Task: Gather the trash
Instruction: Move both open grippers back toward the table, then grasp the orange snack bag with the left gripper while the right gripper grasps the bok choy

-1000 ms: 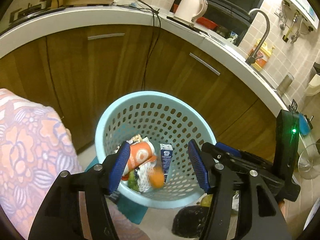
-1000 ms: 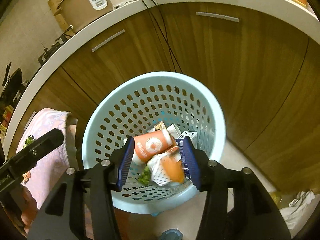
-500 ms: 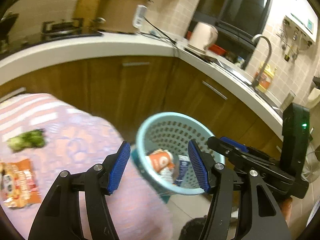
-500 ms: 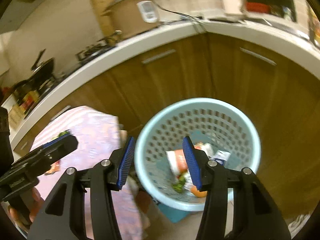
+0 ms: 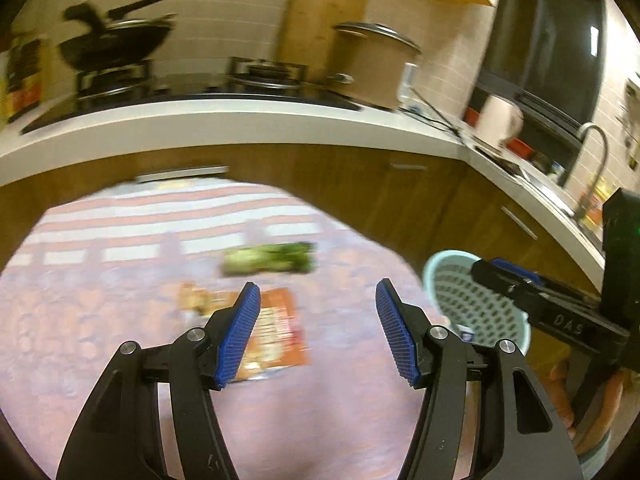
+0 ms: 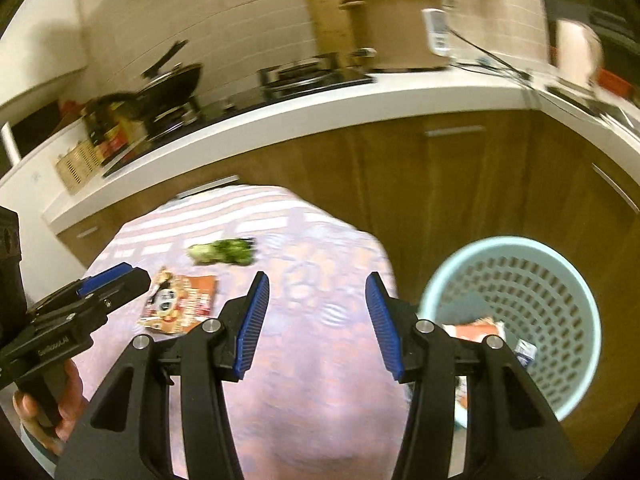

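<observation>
A round table under a pink patterned cloth (image 5: 340,400) (image 6: 320,380) carries an orange snack wrapper (image 5: 276,332) (image 6: 180,304) and a green vegetable scrap (image 5: 268,262) (image 6: 224,252). My left gripper (image 5: 318,332) hovers open above the cloth, its left finger just over the wrapper's edge. My right gripper (image 6: 316,320) is open too, with only cloth between its fingers. Right of the table a light-blue perforated bin (image 5: 476,304) (image 6: 520,316) stands on the floor, holding an orange packet (image 6: 476,330) and a small carton (image 6: 526,350). Each view shows the other gripper at its edge.
A wood-fronted counter with a white top (image 5: 240,120) (image 6: 320,112) curves behind the table. On it sit a wok (image 5: 116,44), a stove, a large pot (image 5: 376,64), a kettle (image 5: 500,120) and a tap (image 5: 592,148). A hand (image 6: 52,420) grips the left tool.
Both views swung left and up from the bin's inside to the table. The bin slid to the right edge; the wrapper and green scrap came into sight. Jaw gaps look unchanged.
</observation>
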Tool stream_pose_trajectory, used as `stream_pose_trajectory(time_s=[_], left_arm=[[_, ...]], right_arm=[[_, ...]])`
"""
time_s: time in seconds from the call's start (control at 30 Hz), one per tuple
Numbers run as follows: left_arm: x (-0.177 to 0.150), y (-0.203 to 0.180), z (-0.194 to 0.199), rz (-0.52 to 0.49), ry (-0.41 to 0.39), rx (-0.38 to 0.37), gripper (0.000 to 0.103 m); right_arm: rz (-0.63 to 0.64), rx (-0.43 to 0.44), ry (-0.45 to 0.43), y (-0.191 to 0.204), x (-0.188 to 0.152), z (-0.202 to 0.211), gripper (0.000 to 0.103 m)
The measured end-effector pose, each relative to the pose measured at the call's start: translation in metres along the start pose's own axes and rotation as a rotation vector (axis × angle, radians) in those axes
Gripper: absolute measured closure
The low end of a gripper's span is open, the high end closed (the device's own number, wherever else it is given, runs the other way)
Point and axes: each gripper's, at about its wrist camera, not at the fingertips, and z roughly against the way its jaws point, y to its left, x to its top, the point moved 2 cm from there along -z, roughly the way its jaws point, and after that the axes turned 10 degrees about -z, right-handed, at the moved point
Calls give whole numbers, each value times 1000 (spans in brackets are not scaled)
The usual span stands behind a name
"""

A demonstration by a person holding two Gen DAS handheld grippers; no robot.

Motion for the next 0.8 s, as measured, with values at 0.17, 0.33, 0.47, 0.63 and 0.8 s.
stream_pose_trajectory(time_s=[0.17, 0.33, 0.47, 0.63, 0.8], left_arm=[[-13, 36, 1, 34, 51, 42, 44], [-29, 56, -17, 47, 113, 67, 44], [-39, 65, -30, 48, 144, 93, 44], [-47, 71, -44, 62, 179, 82, 46], [-48, 63, -50, 19, 194, 102, 59]], right_arm=[[40, 29, 23, 32, 3, -19, 56], [58, 28, 53, 51, 5, -44, 56], [67, 30, 82, 59, 5, -64, 56], [88, 26, 105, 66, 9, -88, 56], [65, 33, 127, 72, 13, -111, 56]])
